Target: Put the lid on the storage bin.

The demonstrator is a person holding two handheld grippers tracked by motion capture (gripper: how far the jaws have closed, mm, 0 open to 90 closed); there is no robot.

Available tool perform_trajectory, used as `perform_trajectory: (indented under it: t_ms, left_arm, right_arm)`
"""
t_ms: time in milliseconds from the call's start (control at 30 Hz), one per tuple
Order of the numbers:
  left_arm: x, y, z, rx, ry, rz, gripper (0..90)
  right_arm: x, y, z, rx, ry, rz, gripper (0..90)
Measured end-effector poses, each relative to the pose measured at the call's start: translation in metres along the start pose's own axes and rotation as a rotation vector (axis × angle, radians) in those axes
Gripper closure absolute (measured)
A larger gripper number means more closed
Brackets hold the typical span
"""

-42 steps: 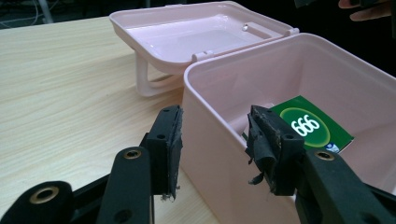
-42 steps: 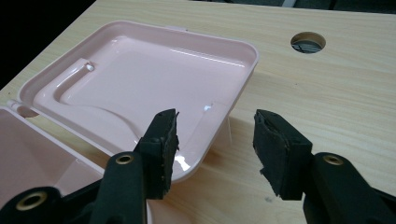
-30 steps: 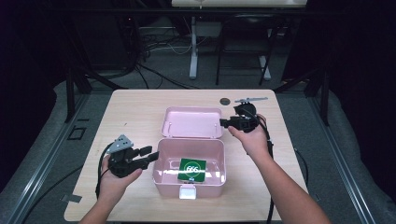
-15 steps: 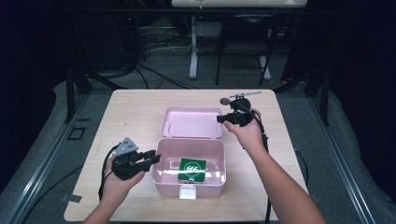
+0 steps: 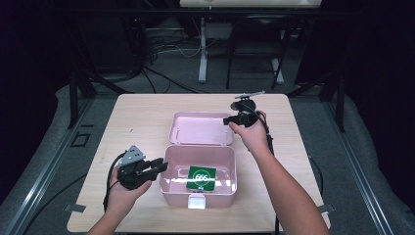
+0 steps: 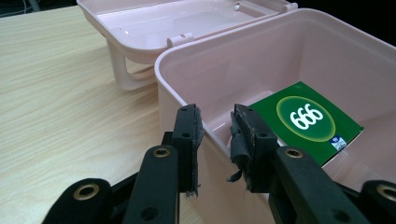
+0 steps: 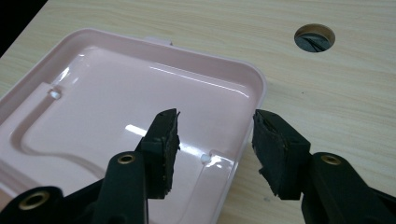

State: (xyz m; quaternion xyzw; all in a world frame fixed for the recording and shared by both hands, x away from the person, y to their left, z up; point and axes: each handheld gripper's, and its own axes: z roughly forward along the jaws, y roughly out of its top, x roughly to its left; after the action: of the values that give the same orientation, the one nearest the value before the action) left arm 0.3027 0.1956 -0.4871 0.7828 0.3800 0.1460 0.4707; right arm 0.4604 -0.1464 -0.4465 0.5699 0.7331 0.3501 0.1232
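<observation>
left gripper [image 6: 215,135]: jaws just been closing, straddling the pink box [image 6: 280,60] wall, gap left, not pinching yet
right gripper [image 7: 215,140]: wide open over lid [image 7: 116,112] rim
box: green card [image 6: 306,119] inside

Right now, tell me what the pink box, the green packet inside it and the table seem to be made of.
Pink box: likely moulded plastic, smooth and glossy; light glints off its open lid and rounded rims.
Green packet: probably printed card or paper, flat with crisp edges and a white 666 print; the finish is hard to tell.
Table: wood or wood-look laminate, matt, with pale grain lines.
</observation>
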Motion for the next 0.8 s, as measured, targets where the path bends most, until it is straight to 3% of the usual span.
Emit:
perform_trajectory:
  t_ms: [500,800]
  left_arm:
    - [0.000,-0.001,0.000,-0.003,0.000,0.003,71.2]
    - [0.000,-0.001,0.000,-0.004,0.000,0.003,71.2]
  right_arm:
    - [-0.017,0.006,0.026,0.058,-0.055,0.088,57.6]
    - [-0.021,0.006,0.035,0.086,-0.073,0.111,63.1]
